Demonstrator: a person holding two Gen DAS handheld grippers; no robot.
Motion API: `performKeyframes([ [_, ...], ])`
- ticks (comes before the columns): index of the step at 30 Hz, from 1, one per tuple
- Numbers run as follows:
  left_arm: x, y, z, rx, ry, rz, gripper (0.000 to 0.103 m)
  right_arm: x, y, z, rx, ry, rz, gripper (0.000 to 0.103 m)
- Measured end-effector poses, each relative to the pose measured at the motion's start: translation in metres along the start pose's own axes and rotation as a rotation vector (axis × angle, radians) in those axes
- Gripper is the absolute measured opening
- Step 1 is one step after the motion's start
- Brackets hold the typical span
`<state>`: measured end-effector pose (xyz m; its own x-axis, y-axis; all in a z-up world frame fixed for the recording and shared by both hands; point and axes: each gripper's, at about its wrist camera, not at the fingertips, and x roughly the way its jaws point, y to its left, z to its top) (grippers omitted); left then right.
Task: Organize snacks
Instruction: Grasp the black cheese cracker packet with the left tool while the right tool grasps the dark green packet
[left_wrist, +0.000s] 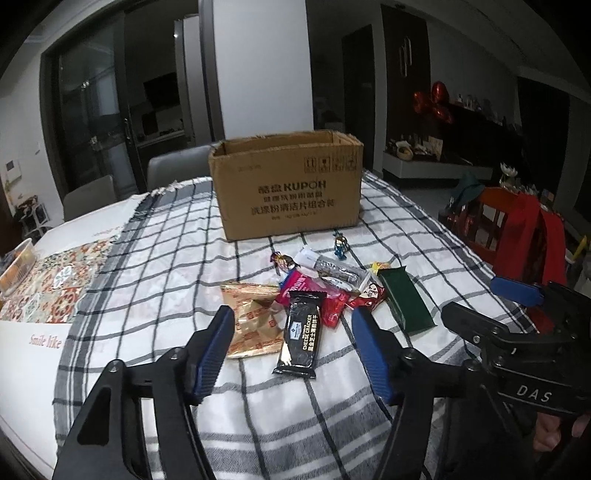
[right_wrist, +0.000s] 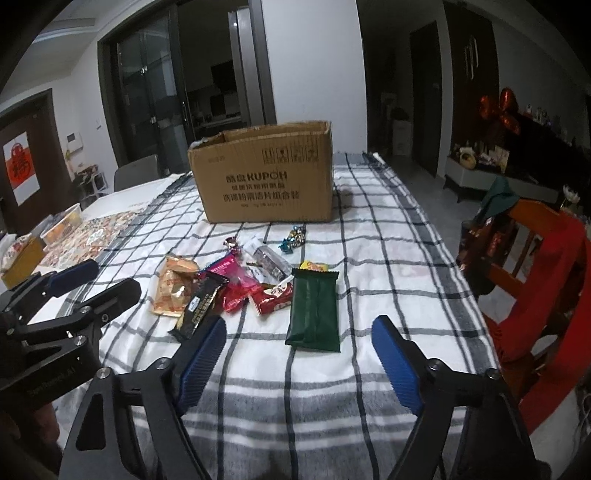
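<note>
A pile of snacks lies on the checked tablecloth (left_wrist: 166, 240) in front of an open cardboard box (left_wrist: 286, 181). It holds a black cheese cracker pack (left_wrist: 301, 332), a gold packet (left_wrist: 251, 317), red wrappers (left_wrist: 332, 306), a dark green pack (left_wrist: 404, 302) and small candies (left_wrist: 340, 247). My left gripper (left_wrist: 291, 350) is open and empty, hovering just short of the black pack. My right gripper (right_wrist: 299, 354) is open and empty, just short of the green pack (right_wrist: 316, 310). The box (right_wrist: 266, 173) and gold packet (right_wrist: 173, 291) show in the right view too.
A red chair with red cloth (right_wrist: 546, 280) stands at the table's right edge. A patterned mat (left_wrist: 55, 280) and a food container (left_wrist: 18, 266) lie at the left. Grey chairs (left_wrist: 177, 168) stand behind the table.
</note>
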<state>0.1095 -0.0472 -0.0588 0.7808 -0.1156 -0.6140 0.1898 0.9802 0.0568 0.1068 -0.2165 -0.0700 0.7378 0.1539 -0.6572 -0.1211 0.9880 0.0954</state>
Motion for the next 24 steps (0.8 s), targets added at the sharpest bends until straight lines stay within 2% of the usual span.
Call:
performKeyframes([
  [7,0.043,0.0,0.001,-0.001,0.082,-0.035,0.052,0.033,-0.008,0.006,0.011,0.057,0.007,0.073],
  [13,0.067,-0.001,-0.001,0.005,0.125,-0.052,0.05,0.058,-0.014,0.007,0.02,0.099,0.019,0.067],
  [24,0.092,0.002,-0.006,0.007,0.17,-0.065,0.046,0.083,-0.018,0.005,0.022,0.139,0.03,0.063],
])
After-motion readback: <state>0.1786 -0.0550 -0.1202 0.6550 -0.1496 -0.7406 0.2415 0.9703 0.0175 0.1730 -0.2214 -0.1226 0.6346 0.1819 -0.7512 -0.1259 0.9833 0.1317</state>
